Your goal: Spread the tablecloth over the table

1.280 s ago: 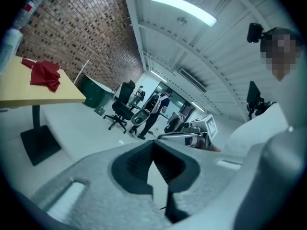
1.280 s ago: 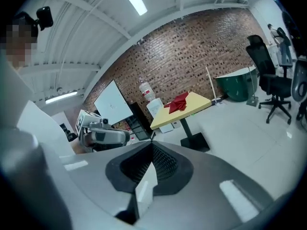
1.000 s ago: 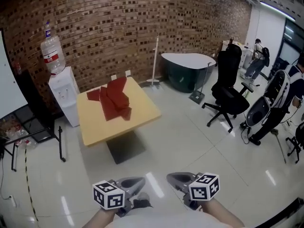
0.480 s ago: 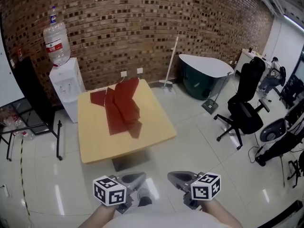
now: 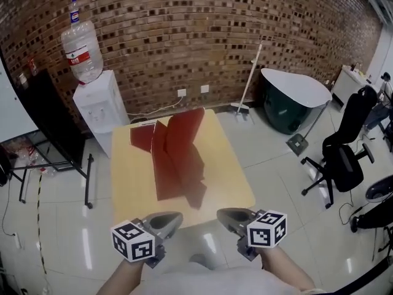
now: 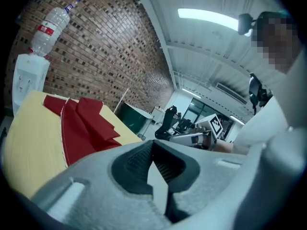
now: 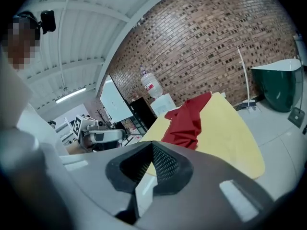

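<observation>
I'm holding the L tool (image 5: 173, 217) and R tool (image 5: 225, 216) side by side at the near edge of the worktop (image 5: 132, 180), both pointing across it and slightly down. Neither is touching the cloth. Both tools are sitting w/ jaws fully closed, pads together and nothing gripped in either. The red tablecloth (image 5: 178, 158) is lying bunched and part-folded on the worktop. It's running along the middle from the far edge to near the near edge, w/ bare yellow top showing on both sides, so it's not spread yet. Its near end is lying just beyond my tools. A water dispenser (image 5: 98, 112) w/ a bottle on top is standing just past the worktop's far-left corner. A brick wall (image 5: 184, 29) is running behind the worktop's far side, w/ a mop (image 5: 249, 78) leaning on it past the far-right corner. A dark green tub (image 5: 295, 100) is sitting further off that same corner. A black office chair (image 5: 344, 158) is standing well apart from the worktop's right side.
</observation>
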The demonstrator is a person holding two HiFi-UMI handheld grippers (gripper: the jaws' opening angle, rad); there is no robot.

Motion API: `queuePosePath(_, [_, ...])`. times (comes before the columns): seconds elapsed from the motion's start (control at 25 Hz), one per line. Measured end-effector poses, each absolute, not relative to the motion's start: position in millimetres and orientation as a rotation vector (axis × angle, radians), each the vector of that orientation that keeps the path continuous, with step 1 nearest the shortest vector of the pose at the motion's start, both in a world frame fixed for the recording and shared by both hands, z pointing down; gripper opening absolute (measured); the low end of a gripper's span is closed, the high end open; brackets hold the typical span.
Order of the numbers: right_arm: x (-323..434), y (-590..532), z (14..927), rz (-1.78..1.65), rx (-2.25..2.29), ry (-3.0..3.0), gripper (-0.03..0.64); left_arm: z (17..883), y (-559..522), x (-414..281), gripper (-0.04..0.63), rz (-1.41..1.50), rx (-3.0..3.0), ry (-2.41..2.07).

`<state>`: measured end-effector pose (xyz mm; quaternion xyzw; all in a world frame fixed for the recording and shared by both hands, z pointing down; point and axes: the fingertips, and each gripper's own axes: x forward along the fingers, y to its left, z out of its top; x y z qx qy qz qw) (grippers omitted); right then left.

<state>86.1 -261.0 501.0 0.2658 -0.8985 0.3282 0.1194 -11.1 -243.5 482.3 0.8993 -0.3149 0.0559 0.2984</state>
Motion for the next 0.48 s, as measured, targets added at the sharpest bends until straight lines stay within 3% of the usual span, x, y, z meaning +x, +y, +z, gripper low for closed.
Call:
queuePosePath(0.24, [78,-301,502,1.037,0.720,-2.684,0.002,484,-282,-48,0.001,0.126,2.381,-1.008])
queuePosePath(0.48, [69,-347,523,1.158,0.648,-2.666,0.002,531,-309,-58,0.131,0.168,2.247,-1.011])
